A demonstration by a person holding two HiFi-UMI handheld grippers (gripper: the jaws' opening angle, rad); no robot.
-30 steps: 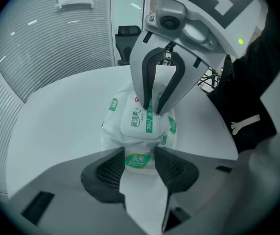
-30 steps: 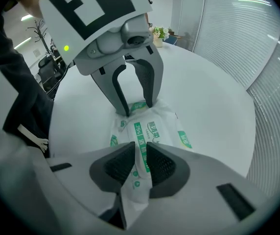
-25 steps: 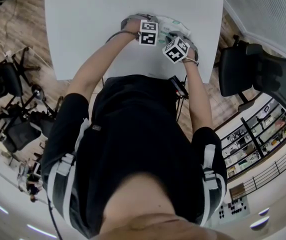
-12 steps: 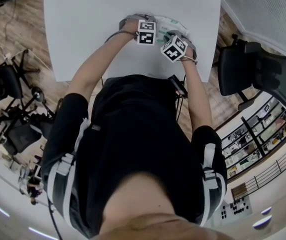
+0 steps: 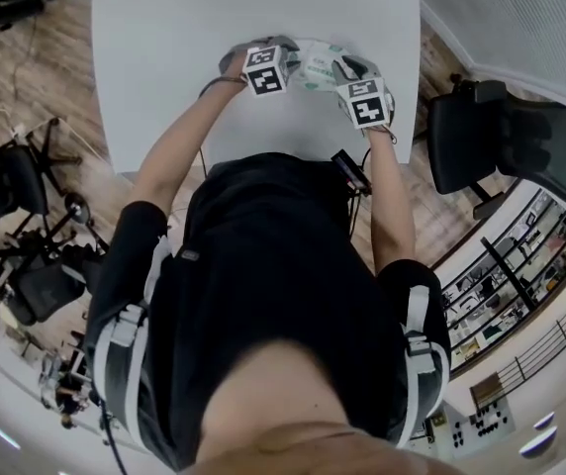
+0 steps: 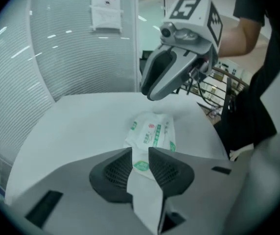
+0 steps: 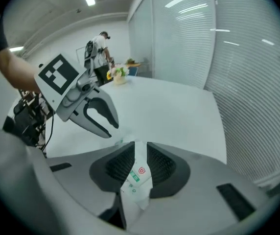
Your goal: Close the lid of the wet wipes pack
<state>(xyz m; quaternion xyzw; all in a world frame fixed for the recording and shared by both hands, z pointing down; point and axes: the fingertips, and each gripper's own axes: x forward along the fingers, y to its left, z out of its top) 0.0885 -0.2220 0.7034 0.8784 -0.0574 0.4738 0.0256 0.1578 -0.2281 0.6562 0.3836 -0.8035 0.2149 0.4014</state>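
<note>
The wet wipes pack [image 5: 319, 65], white with green print, hangs a little above the white table [image 5: 164, 28] between my two grippers. My left gripper [image 5: 285, 55] has one end of the pack [image 6: 152, 133] between its pads; its jaws are closing and the pads [image 6: 118, 168] press the wrapper. My right gripper [image 5: 348, 69] is shut on the pack's other end [image 7: 136, 175], the wrapper pinched between its pads [image 7: 159, 163]. Each gripper shows in the other's view: the right gripper [image 6: 172, 72] and the left gripper [image 7: 98, 114]. The lid is not visible in any view.
A black office chair [image 5: 506, 142] stands right of the table, and more chairs and stands [image 5: 11, 181] crowd the floor at the left. A glass wall with blinds [image 7: 247, 58] runs along the table's far side. A small yellow item [image 7: 119, 75] sits on the table's far end.
Both grippers have risen and drawn apart, taking the pack up off the table. The left gripper's jaws have come in onto the pack's end.
</note>
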